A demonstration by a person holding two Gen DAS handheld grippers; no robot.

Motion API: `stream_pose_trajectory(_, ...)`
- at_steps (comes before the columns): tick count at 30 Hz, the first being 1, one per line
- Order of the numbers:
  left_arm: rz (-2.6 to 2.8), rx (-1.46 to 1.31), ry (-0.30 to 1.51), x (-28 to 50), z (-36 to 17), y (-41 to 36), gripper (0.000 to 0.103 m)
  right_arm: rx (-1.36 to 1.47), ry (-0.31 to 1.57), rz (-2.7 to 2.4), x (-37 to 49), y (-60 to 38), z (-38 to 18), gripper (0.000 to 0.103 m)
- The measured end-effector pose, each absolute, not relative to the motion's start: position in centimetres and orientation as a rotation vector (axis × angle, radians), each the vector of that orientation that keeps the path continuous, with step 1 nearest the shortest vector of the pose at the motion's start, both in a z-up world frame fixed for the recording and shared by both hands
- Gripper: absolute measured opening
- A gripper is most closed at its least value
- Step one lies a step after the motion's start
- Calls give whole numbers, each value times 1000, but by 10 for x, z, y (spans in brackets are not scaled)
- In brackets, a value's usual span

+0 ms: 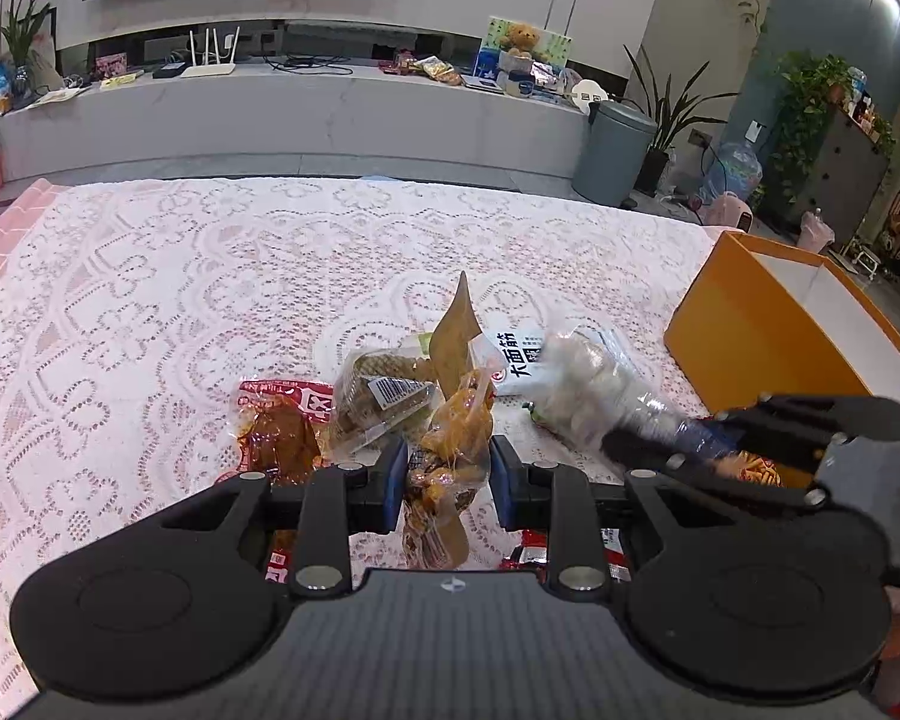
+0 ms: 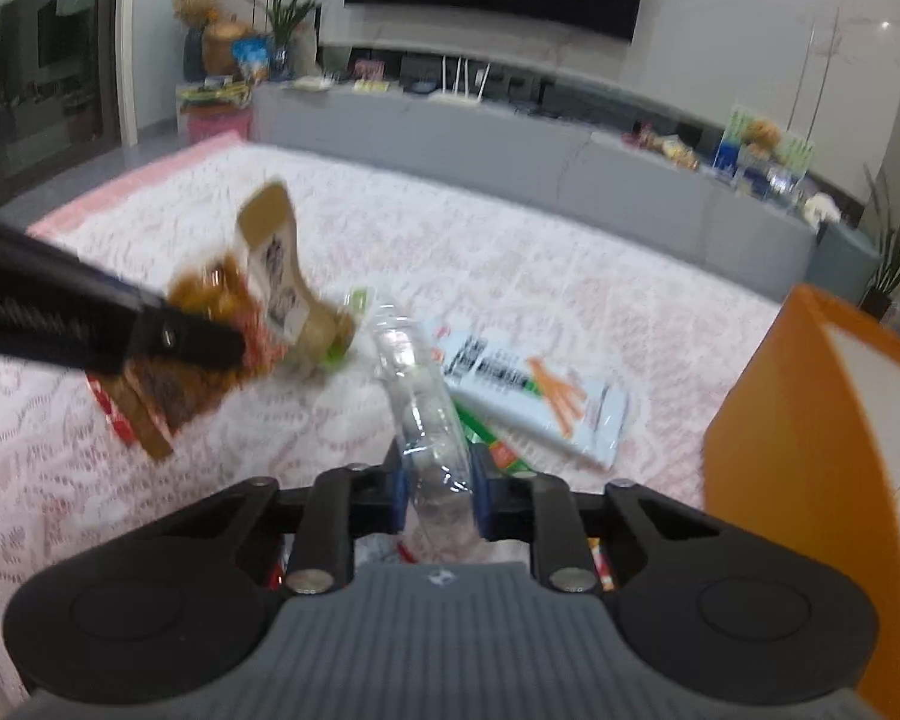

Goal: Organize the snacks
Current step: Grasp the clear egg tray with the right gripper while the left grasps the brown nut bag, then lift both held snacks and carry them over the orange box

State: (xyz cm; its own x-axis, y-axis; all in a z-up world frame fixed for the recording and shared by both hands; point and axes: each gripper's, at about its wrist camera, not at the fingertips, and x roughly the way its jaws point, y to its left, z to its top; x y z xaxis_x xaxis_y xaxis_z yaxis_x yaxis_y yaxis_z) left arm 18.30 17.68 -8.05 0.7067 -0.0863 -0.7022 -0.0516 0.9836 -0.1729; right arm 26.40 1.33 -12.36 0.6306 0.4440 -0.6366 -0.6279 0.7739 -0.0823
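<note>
My left gripper (image 1: 444,465) is shut on a brown-orange snack packet (image 1: 456,420), lifted above the lace-covered table (image 1: 180,276). In the right wrist view the same packet (image 2: 270,276) hangs blurred from the left gripper (image 2: 228,348). My right gripper (image 2: 435,480) is shut on a clear bag of pale pieces (image 2: 420,396). The left wrist view also shows that bag (image 1: 588,390) at the right, with the right gripper (image 1: 636,450) on its end. An orange box (image 1: 762,330), open at the top with a white inside, stands at the right.
On the cloth lie a red packet (image 1: 276,420), a clear packet with a barcode (image 1: 384,396), a white packet with black lettering (image 1: 516,354) and a green packet (image 2: 492,444). More red packets lie under the grippers. The orange box (image 2: 810,450) stands close on the right.
</note>
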Motion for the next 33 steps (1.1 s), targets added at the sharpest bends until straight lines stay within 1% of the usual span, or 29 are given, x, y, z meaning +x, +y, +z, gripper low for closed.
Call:
stream_pose_trajectory(7,-20,-232,779,177,-75,174,31,-226,607,622,255,2,-103,14)
stream_pose_trajectory(16,21,-260,753,157,-56,155,31,-198,581,624,226,-18,-74,14)
stream_pose_trajectory(25,-27,-283,695,137,-24,109,31,-157,567,580,203,-57,-40,14)
stream_pose_trajectory(33,-139,-277,646,143,6,56,31,-93,596,464,192,-123,-23,14)
